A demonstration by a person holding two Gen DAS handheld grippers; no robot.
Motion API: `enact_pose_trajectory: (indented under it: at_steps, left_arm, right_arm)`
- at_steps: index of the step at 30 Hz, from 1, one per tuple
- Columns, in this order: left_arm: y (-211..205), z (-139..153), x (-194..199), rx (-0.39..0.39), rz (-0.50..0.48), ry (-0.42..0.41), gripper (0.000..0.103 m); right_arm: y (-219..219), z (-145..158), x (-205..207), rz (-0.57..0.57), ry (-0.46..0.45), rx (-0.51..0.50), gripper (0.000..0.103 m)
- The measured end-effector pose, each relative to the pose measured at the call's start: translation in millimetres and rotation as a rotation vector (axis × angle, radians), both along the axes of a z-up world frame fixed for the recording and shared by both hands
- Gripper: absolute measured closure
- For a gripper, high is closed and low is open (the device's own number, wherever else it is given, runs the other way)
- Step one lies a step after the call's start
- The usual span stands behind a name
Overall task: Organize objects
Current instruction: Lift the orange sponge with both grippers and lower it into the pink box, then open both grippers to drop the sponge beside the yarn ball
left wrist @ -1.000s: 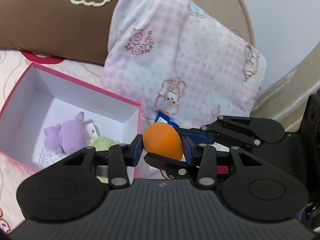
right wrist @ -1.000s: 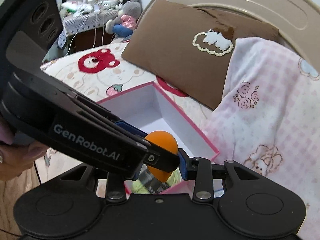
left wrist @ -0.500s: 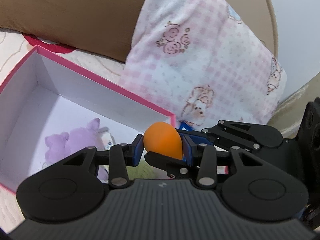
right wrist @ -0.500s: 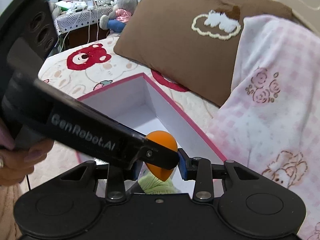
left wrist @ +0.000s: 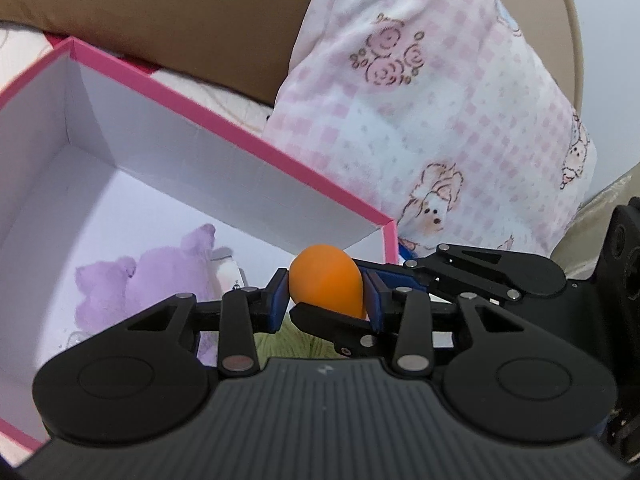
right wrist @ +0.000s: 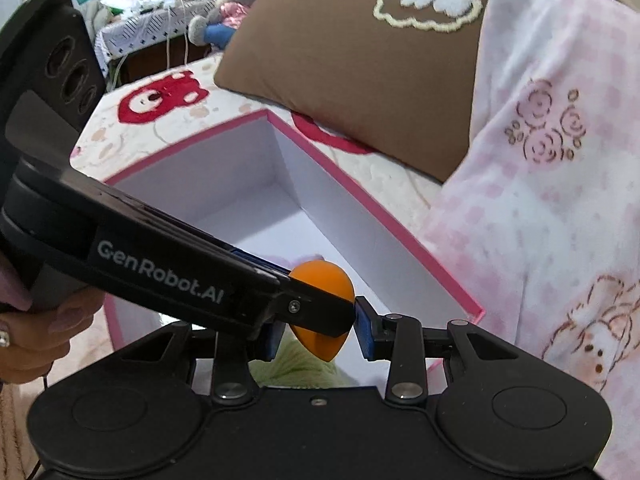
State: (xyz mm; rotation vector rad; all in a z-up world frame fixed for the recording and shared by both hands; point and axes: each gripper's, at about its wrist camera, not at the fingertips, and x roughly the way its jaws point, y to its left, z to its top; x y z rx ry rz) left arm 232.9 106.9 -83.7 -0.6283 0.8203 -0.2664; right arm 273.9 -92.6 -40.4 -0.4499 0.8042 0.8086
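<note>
An orange egg-shaped sponge [left wrist: 326,280] sits between the blue pads of my left gripper [left wrist: 325,296], which is shut on it. My right gripper [right wrist: 320,332] crosses it from the right and is also shut on the sponge [right wrist: 322,344]. Both hold it above the near right corner of a pink box with white inside [left wrist: 224,142], which also shows in the right wrist view [right wrist: 352,192]. In the box lie a purple plush toy [left wrist: 160,272] and a light green yarn item [left wrist: 292,342].
A pink checked pillow [left wrist: 440,120] lies right of the box and a brown pillow [right wrist: 360,60] behind it, on a bed with a red bear print [right wrist: 160,100]. A cluttered table with a grey plush [right wrist: 224,12] stands far back.
Both grippers have carried the orange sponge forward and left, from beside the box's right wall to above its inside. The grip on the sponge is unchanged.
</note>
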Motion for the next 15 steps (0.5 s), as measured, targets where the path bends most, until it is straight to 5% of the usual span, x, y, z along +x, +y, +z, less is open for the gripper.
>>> enact_pose_trajectory:
  at_steps: [15]
  left_arm:
    - [-15.0,-19.8,8.2,0.010,0.059,0.030,0.063]
  right_arm:
    - [10.3,-20.8,6.0,-0.049,-0.027,-0.126,0.062]
